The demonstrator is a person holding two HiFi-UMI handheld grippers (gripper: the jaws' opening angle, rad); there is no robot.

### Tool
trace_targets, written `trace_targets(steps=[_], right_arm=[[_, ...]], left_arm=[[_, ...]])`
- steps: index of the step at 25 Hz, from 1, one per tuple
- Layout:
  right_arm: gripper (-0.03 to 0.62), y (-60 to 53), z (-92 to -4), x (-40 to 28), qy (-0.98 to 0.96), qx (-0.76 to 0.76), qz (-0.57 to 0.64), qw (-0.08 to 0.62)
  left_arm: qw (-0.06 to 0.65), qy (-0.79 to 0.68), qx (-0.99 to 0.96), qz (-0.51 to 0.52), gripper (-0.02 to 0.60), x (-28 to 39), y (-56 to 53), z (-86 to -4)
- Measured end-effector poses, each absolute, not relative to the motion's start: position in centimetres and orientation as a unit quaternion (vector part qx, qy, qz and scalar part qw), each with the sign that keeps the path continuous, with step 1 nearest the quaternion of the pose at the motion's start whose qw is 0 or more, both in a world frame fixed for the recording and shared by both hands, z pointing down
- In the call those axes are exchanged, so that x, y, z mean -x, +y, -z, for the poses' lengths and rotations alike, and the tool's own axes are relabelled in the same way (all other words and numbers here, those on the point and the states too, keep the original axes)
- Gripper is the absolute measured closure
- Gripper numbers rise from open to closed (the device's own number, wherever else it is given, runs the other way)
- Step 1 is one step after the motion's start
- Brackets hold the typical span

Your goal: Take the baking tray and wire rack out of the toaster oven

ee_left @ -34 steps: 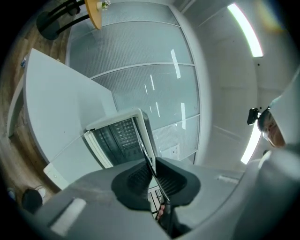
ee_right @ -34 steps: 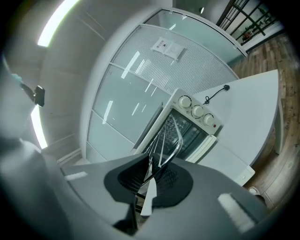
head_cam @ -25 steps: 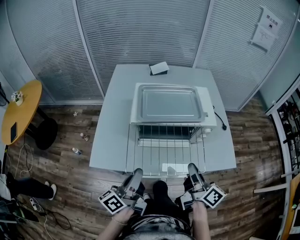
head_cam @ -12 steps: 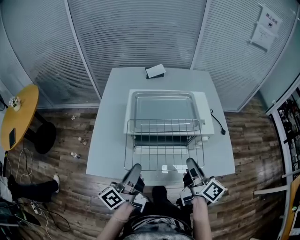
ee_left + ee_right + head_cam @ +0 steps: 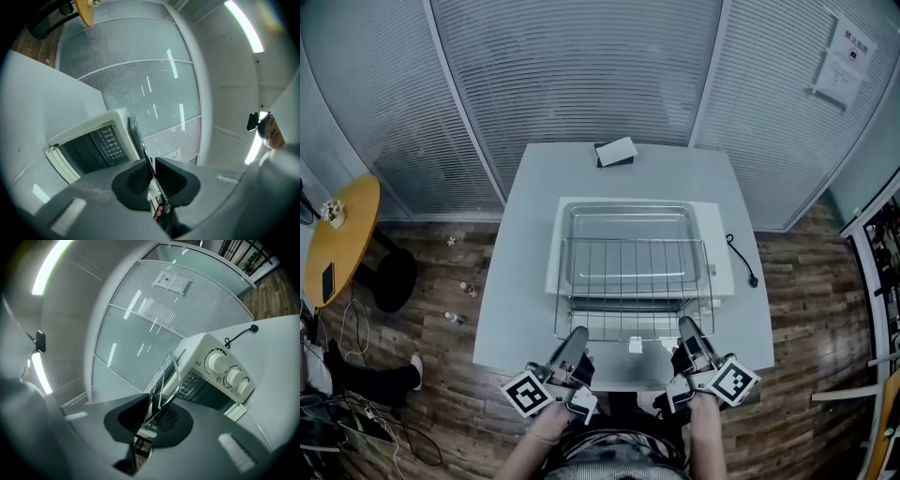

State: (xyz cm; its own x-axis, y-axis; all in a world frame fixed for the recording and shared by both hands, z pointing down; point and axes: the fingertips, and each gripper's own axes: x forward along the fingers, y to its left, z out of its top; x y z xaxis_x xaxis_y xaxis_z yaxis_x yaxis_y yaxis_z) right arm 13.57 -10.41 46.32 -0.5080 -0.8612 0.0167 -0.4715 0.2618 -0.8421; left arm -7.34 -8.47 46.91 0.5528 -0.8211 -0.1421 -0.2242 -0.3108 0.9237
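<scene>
I hold the wire rack (image 5: 633, 279) level by its near edge, above the front of the white toaster oven (image 5: 720, 272). My left gripper (image 5: 577, 339) is shut on the rack's near left corner. My right gripper (image 5: 687, 332) is shut on its near right corner. The baking tray (image 5: 628, 223) lies on top of the oven, partly under the rack. In the left gripper view a thin rack wire (image 5: 139, 140) runs between the dark pads (image 5: 136, 180), with the oven's open mouth (image 5: 89, 150) to the left. In the right gripper view the rack's bent corner (image 5: 174, 376) sticks out of the pads, beside the oven's knobs (image 5: 227, 371).
The oven stands on a pale table (image 5: 520, 281) with its door (image 5: 609, 328) folded down toward me. A small dark and white object (image 5: 616, 152) lies at the table's far edge. A power cord (image 5: 742, 262) trails right. A yellow round table (image 5: 337, 239) stands left; ribbed glass partitions (image 5: 581, 75) lie behind.
Both grippers have carried the rack away from me and slightly up: it stuck out in front of the oven before and now hangs over the oven's front and the tray.
</scene>
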Motion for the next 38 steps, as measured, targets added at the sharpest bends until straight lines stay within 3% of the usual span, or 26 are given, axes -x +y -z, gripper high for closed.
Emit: trace_targets(steps=[17, 19, 21, 22, 27, 32, 34, 38], right_arm=[[0.559, -15.8, -45.7, -13.3, 0.767, 0.43, 0.423, 0.218], [0.523, -15.7, -45.3, -13.1, 0.773, 0.422, 0.421, 0.216], [0.414, -15.4, -45.1, -13.1, 0.778, 0.418, 0.419, 0.21], [0.347, -15.2, -45.1, -13.3, 0.778, 0.421, 0.418, 0.206], [0.253, -13.3, -45.9, -15.4, 0.78, 0.463, 0.385, 0.167], [0.249, -12.2, -46.5, -17.7, 0.802, 0.57, 0.179, -0.023], [0.249, -12.2, -46.4, -17.3, 0.809, 0.569, 0.135, -0.067], [0.253, -12.9, -46.0, -16.7, 0.817, 0.561, 0.107, -0.084]], left_arm=[[0.458, -0.371, -0.74, 0.325, 0.561, 7.5, -13.4, -46.4], [0.455, -0.385, -0.739, 0.314, 0.487, 7.8, -13.6, -46.7], [0.445, -0.4, -0.745, 0.295, 0.368, 8.0, -13.6, -46.8], [0.432, -0.411, -0.753, 0.279, 0.345, 8.2, -13.5, -46.8], [0.305, -0.473, -0.811, 0.16, 0.287, 9.9, -12.1, -47.5], [0.132, -0.5, -0.856, -0.001, 0.278, 10.1, -10.9, -46.8], [0.113, -0.5, -0.858, -0.02, 0.278, 10.1, -11.0, -46.8], [0.107, -0.506, -0.855, -0.041, 0.278, 9.6, -11.5, -46.6]])
